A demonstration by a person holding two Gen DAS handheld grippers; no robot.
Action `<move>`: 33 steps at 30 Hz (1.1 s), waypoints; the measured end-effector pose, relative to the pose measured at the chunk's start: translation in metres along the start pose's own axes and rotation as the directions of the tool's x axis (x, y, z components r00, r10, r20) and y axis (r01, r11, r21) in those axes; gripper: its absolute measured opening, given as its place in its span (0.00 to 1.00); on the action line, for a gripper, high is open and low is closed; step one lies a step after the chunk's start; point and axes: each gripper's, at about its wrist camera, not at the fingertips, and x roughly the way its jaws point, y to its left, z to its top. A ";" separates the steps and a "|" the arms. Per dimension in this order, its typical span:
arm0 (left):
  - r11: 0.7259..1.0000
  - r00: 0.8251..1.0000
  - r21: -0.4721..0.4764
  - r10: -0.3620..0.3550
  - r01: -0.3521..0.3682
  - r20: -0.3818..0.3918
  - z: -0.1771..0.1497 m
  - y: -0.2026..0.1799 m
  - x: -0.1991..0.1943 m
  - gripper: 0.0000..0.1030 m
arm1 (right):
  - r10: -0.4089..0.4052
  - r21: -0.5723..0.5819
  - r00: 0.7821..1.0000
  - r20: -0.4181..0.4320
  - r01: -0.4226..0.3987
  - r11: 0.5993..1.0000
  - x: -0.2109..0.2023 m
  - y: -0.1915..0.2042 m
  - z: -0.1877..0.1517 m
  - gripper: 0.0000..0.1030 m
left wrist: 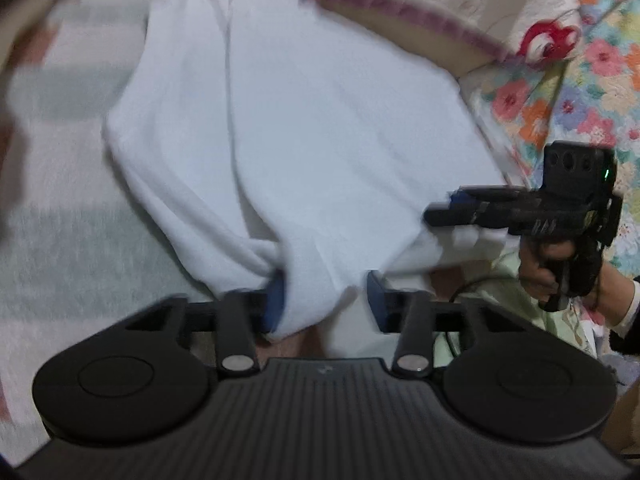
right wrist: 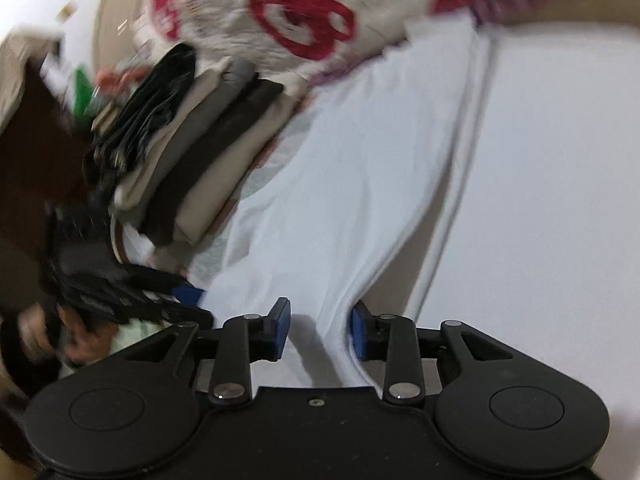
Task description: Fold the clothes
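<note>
A white garment [left wrist: 300,120] lies spread over the bed, and its near end is drawn up in folds toward my left gripper [left wrist: 326,300]. The blue pads stand well apart with white cloth bunched between them, mostly against the left pad. In the right wrist view the same garment [right wrist: 340,180] runs as a creased fold into my right gripper [right wrist: 320,328], whose pads also stand apart around it. The right gripper [left wrist: 440,212] sits at the garment's right edge. The left gripper [right wrist: 188,300] shows blurred at the garment's left side.
A stack of folded dark and beige clothes [right wrist: 192,152] sits beside the garment on the left. A floral quilt [left wrist: 592,80] and a red-patterned blanket [right wrist: 300,12] lie past it. Pale sheet [left wrist: 68,208] spreads to the left. A hand [left wrist: 548,268] holds the right gripper.
</note>
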 end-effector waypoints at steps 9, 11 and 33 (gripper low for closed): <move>0.997 1.000 -0.071 0.010 -0.012 -0.023 0.010 0.009 0.010 0.32 | 0.089 0.089 0.996 -0.004 -0.088 0.992 0.000 -0.018 0.006 0.35; 0.998 0.999 -0.066 0.002 -0.005 -0.048 0.013 0.007 0.015 0.41 | 0.135 0.232 0.991 0.014 -0.135 0.963 0.002 -0.034 0.007 0.36; 0.981 0.958 0.040 0.194 -0.190 -0.210 -0.026 -0.001 -0.022 0.04 | 0.240 0.250 0.942 -0.234 -0.180 0.951 0.013 -0.011 -0.044 0.15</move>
